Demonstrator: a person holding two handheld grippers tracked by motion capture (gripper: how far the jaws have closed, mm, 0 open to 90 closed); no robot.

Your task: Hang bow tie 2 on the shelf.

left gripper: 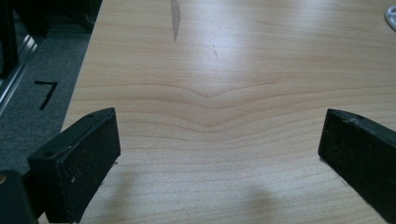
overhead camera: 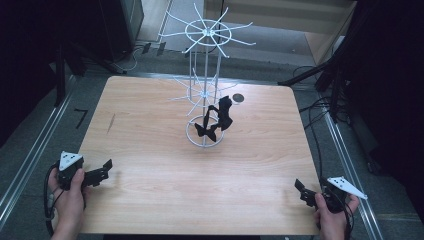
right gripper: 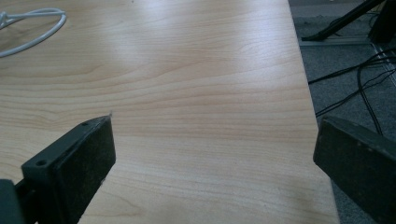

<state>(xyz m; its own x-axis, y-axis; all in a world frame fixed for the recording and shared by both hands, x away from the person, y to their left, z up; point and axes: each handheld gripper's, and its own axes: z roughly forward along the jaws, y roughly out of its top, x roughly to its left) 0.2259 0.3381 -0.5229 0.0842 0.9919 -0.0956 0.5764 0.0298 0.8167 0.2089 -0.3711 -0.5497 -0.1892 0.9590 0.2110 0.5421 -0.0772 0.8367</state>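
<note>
At the near left corner of the wooden table (overhead camera: 150,200), the left gripper (overhead camera: 106,169) rested low over the bare boards with its jaws spread wide and nothing between them; the left gripper view showed the same wide gap (left gripper: 219,154) above plain wood grain. Toward the middle of the table, nearer the far edge, stood a white wire rack (overhead camera: 205,75) with a ring base and two tiers of radiating arms. A black strap-like piece (overhead camera: 216,121) hung from its lower tier and drooped down onto the ring base; its exact make could not be told. It appeared light, soft and floppy, so it would likely sag and swing when lifted, and the thin rack could tip if the piece snagged. A hold near its upper loop, just under the wire arm, seemed the surest. At the near right corner, the right gripper (overhead camera: 301,189) likewise stood wide and empty (right gripper: 215,158), well apart from the rack.
</note>
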